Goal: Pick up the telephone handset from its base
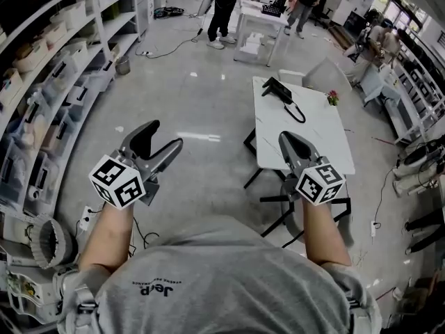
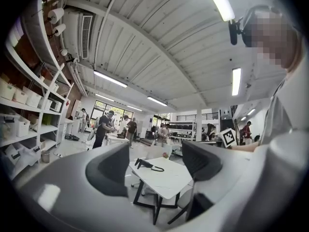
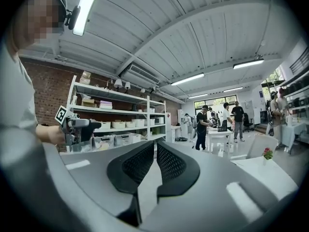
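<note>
1. My left gripper [image 1: 163, 136] has its jaws wide apart. The left gripper view [image 2: 157, 163] shows this best: the two dark pads stand far from each other and nothing is held between them.
2. My right gripper [image 1: 288, 138] has its jaws drawn together. In the right gripper view [image 3: 155, 153] only a thin slit is left between the pads, and there is nothing in it.
3. The phone [image 1: 278, 89] is black and stands on the far end of the white table [image 1: 306, 141], well apart from both grippers. Its cord curls toward the table middle. The handset seems to lie on its base, but it is too small to be sure.
4. The left gripper view looks through the open jaws at the phone [image 2: 144, 164] on the table [image 2: 166, 182]. The head view shows the same from above.
5. The right gripper view points more to the side. It shows the shelves [image 3: 120, 124] and only a white corner with a small flower [image 3: 267, 153], which the head view places at the table's right edge [image 1: 332, 97].
6. Each gripper view catches the other gripper at its edge. The head view alone shows both together, held level over the floor.
7. People [image 1: 226, 9] stand at another table far behind.
</note>
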Demonstrator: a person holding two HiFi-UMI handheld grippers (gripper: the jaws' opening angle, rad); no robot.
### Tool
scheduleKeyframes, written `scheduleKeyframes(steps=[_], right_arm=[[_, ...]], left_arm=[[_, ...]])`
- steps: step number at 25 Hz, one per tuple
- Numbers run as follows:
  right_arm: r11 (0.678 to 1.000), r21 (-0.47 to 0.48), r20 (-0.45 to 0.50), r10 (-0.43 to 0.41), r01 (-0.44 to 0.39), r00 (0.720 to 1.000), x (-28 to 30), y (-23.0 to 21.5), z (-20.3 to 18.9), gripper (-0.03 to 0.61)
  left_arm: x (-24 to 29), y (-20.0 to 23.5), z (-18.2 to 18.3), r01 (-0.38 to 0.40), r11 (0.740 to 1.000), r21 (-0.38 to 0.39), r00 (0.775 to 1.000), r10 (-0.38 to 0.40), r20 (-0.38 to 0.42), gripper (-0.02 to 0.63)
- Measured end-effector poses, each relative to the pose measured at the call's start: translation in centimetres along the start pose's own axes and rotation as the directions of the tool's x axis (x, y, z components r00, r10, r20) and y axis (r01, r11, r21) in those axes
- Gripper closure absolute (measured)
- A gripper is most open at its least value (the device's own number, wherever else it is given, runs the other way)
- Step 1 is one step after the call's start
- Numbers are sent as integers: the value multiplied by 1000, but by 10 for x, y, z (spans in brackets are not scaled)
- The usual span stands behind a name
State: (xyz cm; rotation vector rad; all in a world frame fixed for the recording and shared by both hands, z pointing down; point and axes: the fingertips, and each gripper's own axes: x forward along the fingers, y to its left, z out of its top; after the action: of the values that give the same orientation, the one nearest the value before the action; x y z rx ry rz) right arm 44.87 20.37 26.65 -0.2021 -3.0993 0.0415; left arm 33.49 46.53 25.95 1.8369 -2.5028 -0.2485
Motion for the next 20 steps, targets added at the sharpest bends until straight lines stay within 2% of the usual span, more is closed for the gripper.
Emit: scheduleKeyframes(steps=[7,11,15,20], right_arm=[[999,-3,-3,37,-37,999,-17,-29,-12,574],[999,17,-1,45,-44,999,-13,-43,-17,574],[999,26,-12,43,-42,999,10,-51,-25,574],[1000,9,-38,22,-22,999,60,-64,-32,574]], left_arm=[[29,-30,-17,-25,1000,-13,1000,25,-10,235],[42,-31,-22,-29,999,-13,999,29,-29,232],[52,-7,-25,-35,999,-19,999,34,-34,230],[79,47,-28,-10,999,-40,1000,9,-27,230]])
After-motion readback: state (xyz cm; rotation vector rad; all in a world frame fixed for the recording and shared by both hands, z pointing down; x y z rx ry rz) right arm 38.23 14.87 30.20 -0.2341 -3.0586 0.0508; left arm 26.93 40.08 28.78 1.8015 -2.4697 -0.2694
